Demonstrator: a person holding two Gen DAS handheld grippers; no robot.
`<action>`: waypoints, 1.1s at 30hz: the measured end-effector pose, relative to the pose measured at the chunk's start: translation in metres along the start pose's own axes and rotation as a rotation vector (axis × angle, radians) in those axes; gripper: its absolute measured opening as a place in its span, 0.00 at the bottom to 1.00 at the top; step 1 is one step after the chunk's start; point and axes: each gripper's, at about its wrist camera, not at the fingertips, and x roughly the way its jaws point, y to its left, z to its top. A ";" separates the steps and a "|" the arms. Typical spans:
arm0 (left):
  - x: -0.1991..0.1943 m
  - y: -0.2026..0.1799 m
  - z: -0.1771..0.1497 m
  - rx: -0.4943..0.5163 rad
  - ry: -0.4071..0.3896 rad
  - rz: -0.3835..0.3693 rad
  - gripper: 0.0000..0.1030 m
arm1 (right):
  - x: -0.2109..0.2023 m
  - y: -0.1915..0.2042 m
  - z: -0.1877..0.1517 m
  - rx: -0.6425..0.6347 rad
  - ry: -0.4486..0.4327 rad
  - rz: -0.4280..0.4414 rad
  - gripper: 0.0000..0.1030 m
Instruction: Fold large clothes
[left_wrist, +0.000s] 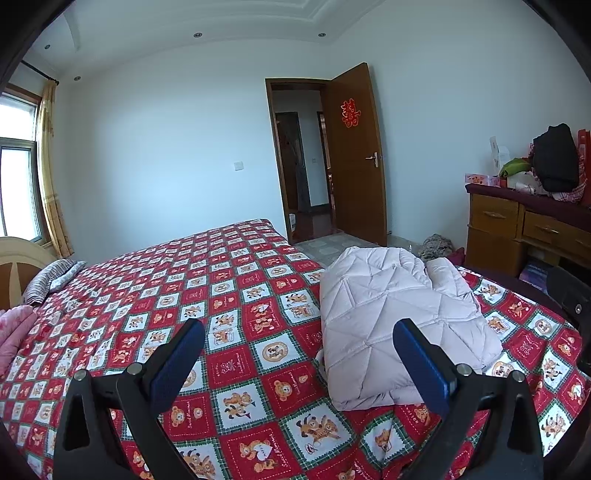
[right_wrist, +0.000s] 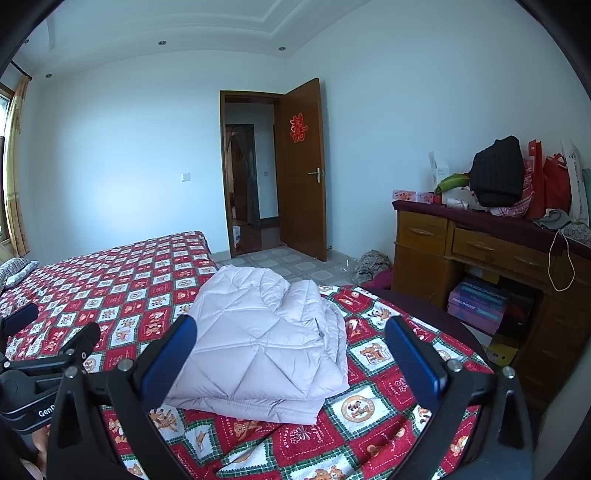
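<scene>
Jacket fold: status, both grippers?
Left gripper open, empty. Right gripper open, empty. Quilted jacket folded on the bedspread, untouched. Nothing in the way.

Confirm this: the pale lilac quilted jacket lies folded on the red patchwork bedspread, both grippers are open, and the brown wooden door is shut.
One thing is wrong: the brown wooden door stands open, as the right wrist view shows, with the hallway visible through the frame. The rest holds: the pale lilac quilted jacket lies folded on the red patchwork bedspread, and the left gripper and right gripper are open.

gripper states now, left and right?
Left gripper: open, holding nothing, above the bedspread.
Right gripper: open, holding nothing, in front of the folded jacket.
</scene>
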 end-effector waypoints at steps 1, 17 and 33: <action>0.000 0.000 0.000 -0.001 0.001 -0.001 0.99 | 0.000 0.001 0.000 0.000 0.001 0.000 1.00; 0.005 0.002 -0.001 -0.004 0.012 0.009 0.99 | 0.001 0.000 0.000 0.005 0.004 0.002 1.00; 0.019 0.014 -0.004 -0.048 0.051 -0.020 0.99 | 0.007 0.005 -0.012 0.002 0.044 0.004 1.00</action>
